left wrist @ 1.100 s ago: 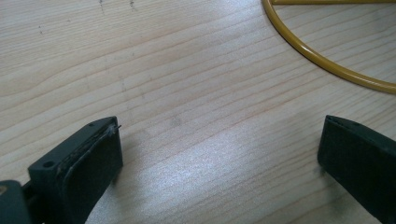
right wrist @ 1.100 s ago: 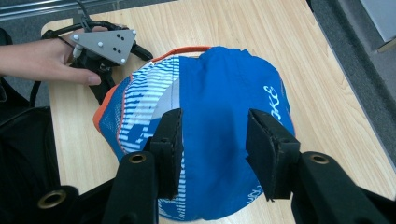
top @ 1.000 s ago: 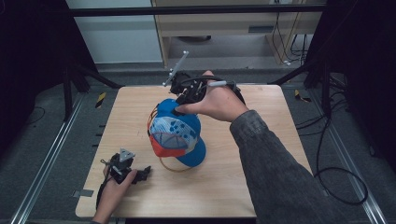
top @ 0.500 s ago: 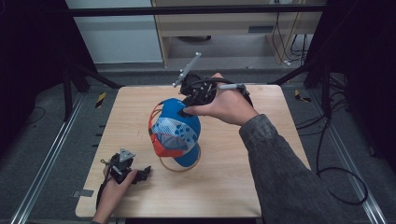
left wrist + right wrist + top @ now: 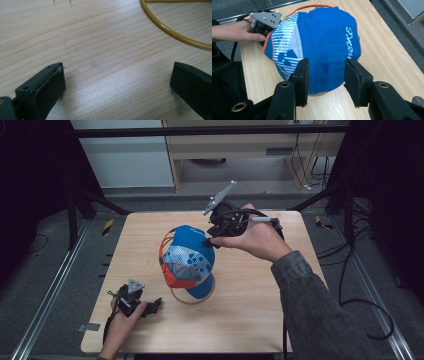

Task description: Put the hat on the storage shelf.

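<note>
Two grippers work over a pale wooden table (image 5: 260, 290), one in each of the person's hands. The left gripper (image 5: 150, 306) rests low at the near left corner of the table, held by the left hand (image 5: 122, 320), with its grey three-cornered plate on top. In the left gripper view its two black jaws stand wide apart with nothing between them, only bare wood grain; a curve of a yellow ring (image 5: 172, 32) crosses the far right of that view, well clear of the jaws.

The cap (image 5: 189, 259) sits near the middle of the table, a little to the left. It is blue with a white striped panel and orange trim, and it stands raised over the yellow ring, whose curve shows on the table at the cap's near edge. White lettering runs along one side of the cap (image 5: 329, 42) in the right gripper view.

The right gripper (image 5: 209, 240) is held by the right hand (image 5: 257, 240) at the far right side of the cap, its tips at the crown. In the right gripper view the jaws are partly open, with the blue cloth showing in the gap between them; whether the pads touch the cloth I cannot tell, and they do not appear to pinch it. The grey sleeve (image 5: 310, 310) comes in from the near right.
</note>
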Demonstrator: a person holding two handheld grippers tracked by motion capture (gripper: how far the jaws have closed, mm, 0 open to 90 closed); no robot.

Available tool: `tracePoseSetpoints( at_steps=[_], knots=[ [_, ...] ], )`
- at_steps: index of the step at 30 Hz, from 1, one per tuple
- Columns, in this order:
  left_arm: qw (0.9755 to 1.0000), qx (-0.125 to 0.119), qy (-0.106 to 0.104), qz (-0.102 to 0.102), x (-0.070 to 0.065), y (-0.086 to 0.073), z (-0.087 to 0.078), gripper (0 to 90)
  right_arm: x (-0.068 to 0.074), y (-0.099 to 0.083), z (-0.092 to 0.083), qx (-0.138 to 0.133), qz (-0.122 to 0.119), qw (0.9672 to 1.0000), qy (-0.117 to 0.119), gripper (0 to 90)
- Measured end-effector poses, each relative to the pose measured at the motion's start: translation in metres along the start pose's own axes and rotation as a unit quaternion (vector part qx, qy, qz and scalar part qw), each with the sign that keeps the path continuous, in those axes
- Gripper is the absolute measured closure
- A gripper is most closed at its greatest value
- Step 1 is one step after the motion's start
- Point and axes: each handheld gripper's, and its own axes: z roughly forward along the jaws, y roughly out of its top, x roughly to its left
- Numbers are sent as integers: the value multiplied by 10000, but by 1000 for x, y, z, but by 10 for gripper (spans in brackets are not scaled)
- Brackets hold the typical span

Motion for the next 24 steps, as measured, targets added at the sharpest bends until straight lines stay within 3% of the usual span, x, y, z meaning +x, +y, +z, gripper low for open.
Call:
tracePoseSetpoints(
  at_steps=[13,24],
  knots=[
    [10000,17,-6,22,0,0,0,0,-6,-19,-10,-136,226,9996,-74,527],
    [10000,17,-2,18,0,0,0,0,-7,-39,-16,-208,411,9986,-251,390]
  ],
)
